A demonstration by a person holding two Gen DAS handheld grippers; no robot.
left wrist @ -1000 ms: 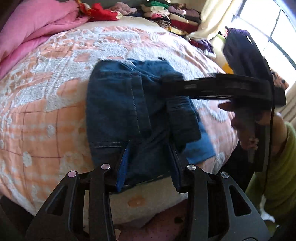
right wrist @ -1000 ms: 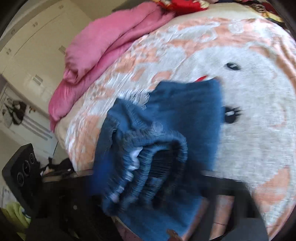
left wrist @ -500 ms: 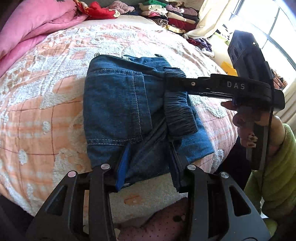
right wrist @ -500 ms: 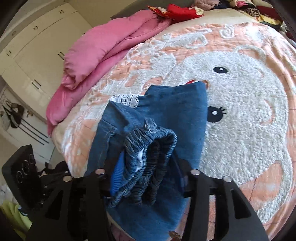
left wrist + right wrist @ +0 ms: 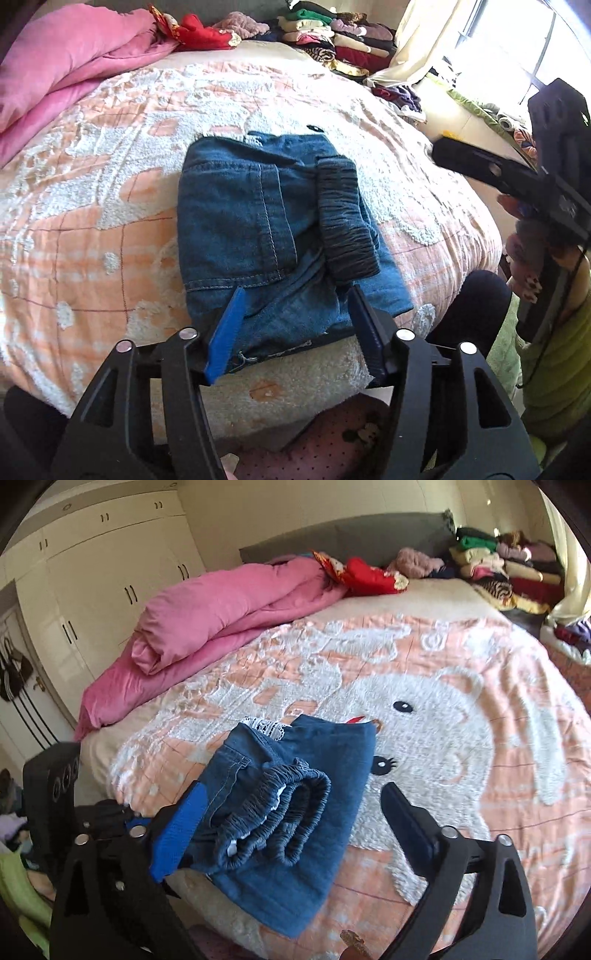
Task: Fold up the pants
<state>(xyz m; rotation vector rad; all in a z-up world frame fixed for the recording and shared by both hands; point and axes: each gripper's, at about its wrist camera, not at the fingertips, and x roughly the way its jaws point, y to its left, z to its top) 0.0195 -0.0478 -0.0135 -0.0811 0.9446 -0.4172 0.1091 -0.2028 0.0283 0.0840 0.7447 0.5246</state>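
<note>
Blue denim pants [image 5: 266, 236] lie folded into a compact bundle near the front edge of the bed, with the dark elastic waistband [image 5: 345, 218] on top at the right. They also show in the right wrist view [image 5: 291, 812], waistband [image 5: 273, 819] rolled toward me. My left gripper [image 5: 295, 332] is open, its fingers either side of the bundle's near edge, holding nothing. My right gripper [image 5: 291, 830] is open, just back from the waistband end; it also shows at the right in the left wrist view [image 5: 498, 170].
The bed has a peach and white bear blanket [image 5: 443, 720]. A pink duvet [image 5: 221, 616] lies at the left, red cloth [image 5: 365, 576] and stacked folded clothes [image 5: 498, 565] at the head. Wardrobes [image 5: 92, 572] stand at the left. The bed edge [image 5: 277, 398] is just below the pants.
My right gripper has opened, let go of the waistband and drawn back to the right. The pants have settled flat on the bed. My left gripper has pulled back slightly.
</note>
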